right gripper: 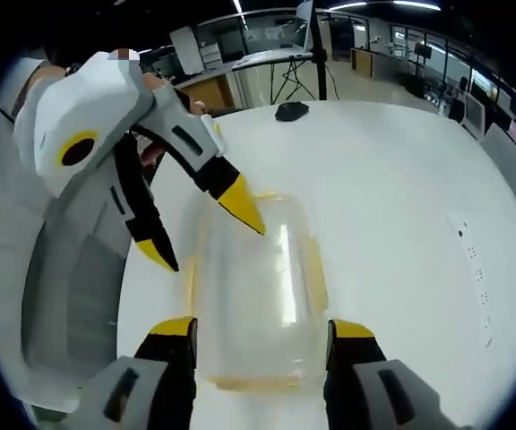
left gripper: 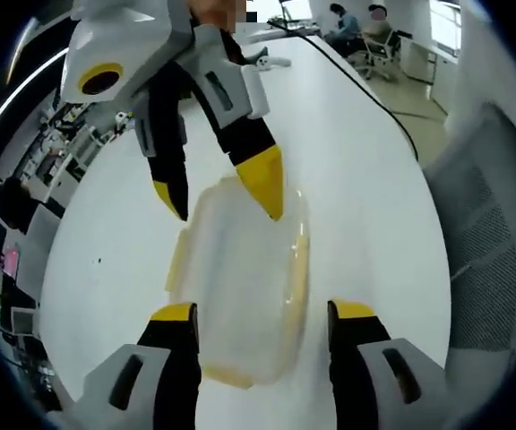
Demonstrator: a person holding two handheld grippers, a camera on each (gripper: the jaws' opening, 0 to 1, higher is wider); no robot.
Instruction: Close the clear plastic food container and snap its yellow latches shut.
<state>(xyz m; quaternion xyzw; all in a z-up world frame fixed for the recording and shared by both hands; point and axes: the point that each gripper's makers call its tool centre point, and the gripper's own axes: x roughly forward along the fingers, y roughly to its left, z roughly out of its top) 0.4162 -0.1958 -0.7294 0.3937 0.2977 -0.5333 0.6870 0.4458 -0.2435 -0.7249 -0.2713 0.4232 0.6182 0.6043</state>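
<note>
In the left gripper view, the left gripper (left gripper: pixel 262 313) is rising from six o'clock with its yellow-tipped fingers (left gripper: pixel 176 313) spread apart, holding nothing, straddling the near end of the clear plastic food container (left gripper: pixel 240 287). The container is lying flat on the white counter (left gripper: pixel 365 179) at the centre of the view, its lid appearing to be already laid over the base, with the yellow latches (left gripper: pixel 302 260) running along its long sides. Just beyond it, the right gripper (left gripper: pixel 227 202) is coming down from eleven o'clock, its fingers also parted and empty; one tip is sitting over the far edge of the lid, though contact cannot be confirmed.

In the right gripper view the arrangement is mirrored: the right gripper (right gripper: pixel 262 331) is framing the container (right gripper: pixel 258 287) from six o'clock with its fingers released, while the left gripper (right gripper: pixel 209 228) is reaching in from ten o'clock, one tip at the far rim. A yellow latch (right gripper: pixel 316 260) is showing at the container's three o'clock side, seemingly not yet folded down. A small dark object (right gripper: pixel 291 110) is lying at twelve o'clock, well apart.

The step in hand appears to be seating the lid. The next move is probably calling for pressing down at both ends, then pushing each latch against the side until it snaps.
</note>
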